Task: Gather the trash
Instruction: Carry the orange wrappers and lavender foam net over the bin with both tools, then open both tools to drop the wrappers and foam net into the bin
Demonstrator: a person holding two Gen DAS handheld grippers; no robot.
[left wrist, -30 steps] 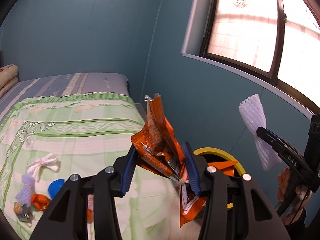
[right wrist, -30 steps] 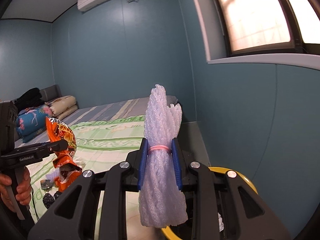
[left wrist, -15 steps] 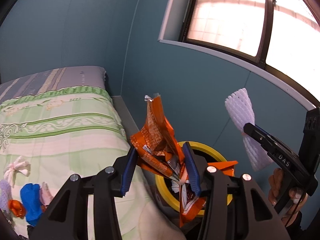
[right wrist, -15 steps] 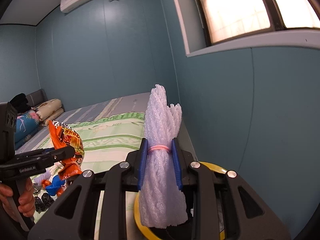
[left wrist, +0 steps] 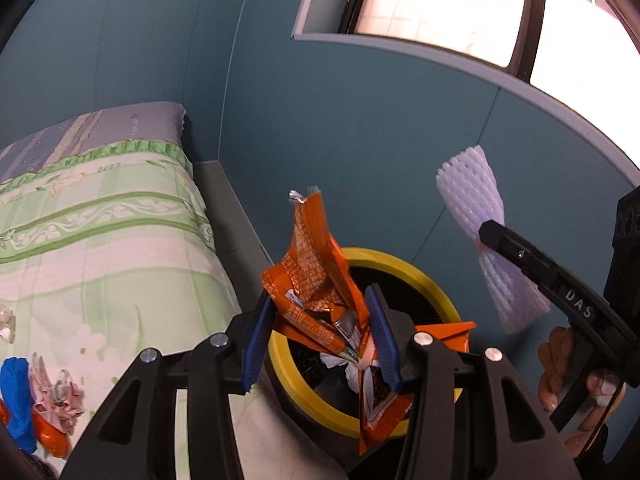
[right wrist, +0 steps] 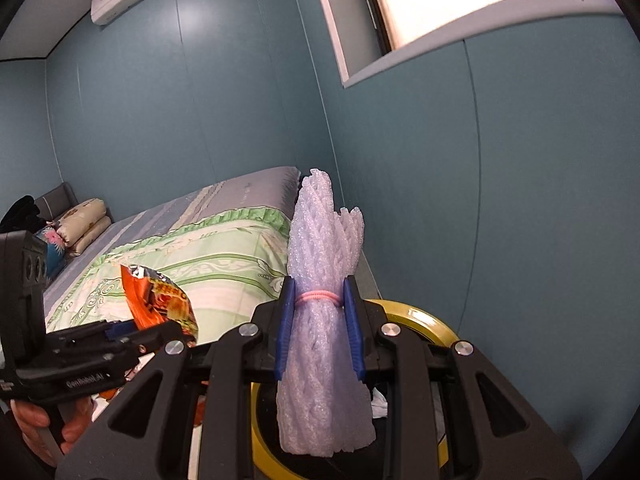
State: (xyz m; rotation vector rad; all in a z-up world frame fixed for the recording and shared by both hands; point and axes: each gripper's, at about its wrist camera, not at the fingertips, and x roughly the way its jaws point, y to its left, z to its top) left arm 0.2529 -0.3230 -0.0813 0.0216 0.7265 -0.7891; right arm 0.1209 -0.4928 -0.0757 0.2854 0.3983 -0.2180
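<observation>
Nearest us, our left tool [left wrist: 320,338] pinches a crinkled, glossy orange foil wrapper [left wrist: 316,276] over the round yellow-rimmed bin [left wrist: 416,268]. Our right tool [right wrist: 318,330] clamps a ribbed white foam-net bundle [right wrist: 324,308], cinched by a pink band, above that bin. Beyond lies the bed [left wrist: 100,232] with its soft green-striped quilt.

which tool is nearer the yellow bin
Left. The left tool holds the orange wrapper right over the bin opening. The right tool, gripping the foam net, sits off to the bin's right side, higher up.
</observation>
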